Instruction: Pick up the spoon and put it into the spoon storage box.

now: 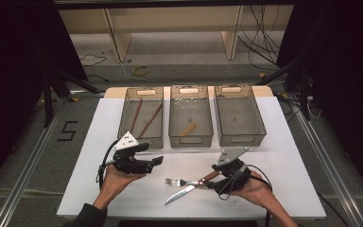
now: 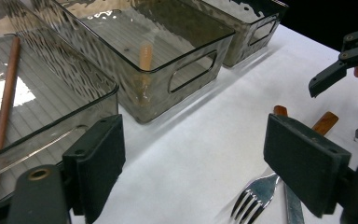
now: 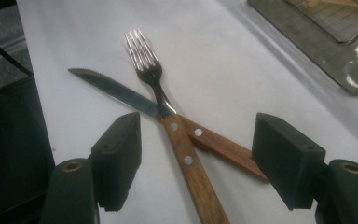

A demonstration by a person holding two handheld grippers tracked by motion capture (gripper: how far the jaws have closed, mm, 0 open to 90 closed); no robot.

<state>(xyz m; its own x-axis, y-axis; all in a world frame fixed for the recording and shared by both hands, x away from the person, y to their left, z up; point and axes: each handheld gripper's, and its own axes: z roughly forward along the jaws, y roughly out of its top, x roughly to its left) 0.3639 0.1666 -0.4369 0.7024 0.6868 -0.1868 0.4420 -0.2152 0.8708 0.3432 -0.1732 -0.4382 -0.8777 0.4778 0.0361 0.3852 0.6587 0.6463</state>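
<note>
White covering lies over the counter, and dark floor with rails surrounds it on both sides. On the near part, right of the middle, a fork and a knife with wooden handles lie crossed on the white surface; their handles point to the right and their metal ends to the left. They are not yet sorted.

The right hand-held gripper stands low over the two crossed handles. Its jaws are quite wide apart, with both handles between them, but the pads do not press on the wood, so nothing is held. The left hand-held gripper hovers at the near left, in front of the left bin; its jaws are also wide and nothing is between them.

Farther away, three transparent grey bins stand side by side in a row. In the left bin lie two long brown sticks, probably chopsticks. In the middle bin lies one short wooden piece; I cannot tell what kind of utensil it is. The right bin seems to have nothing in it.

In my judgement the sorting is partly done: three pieces are already in bins, and the fork and the knife remain. The next step is probably to grip one handle, and because they cross, taking only one needs care.
</note>
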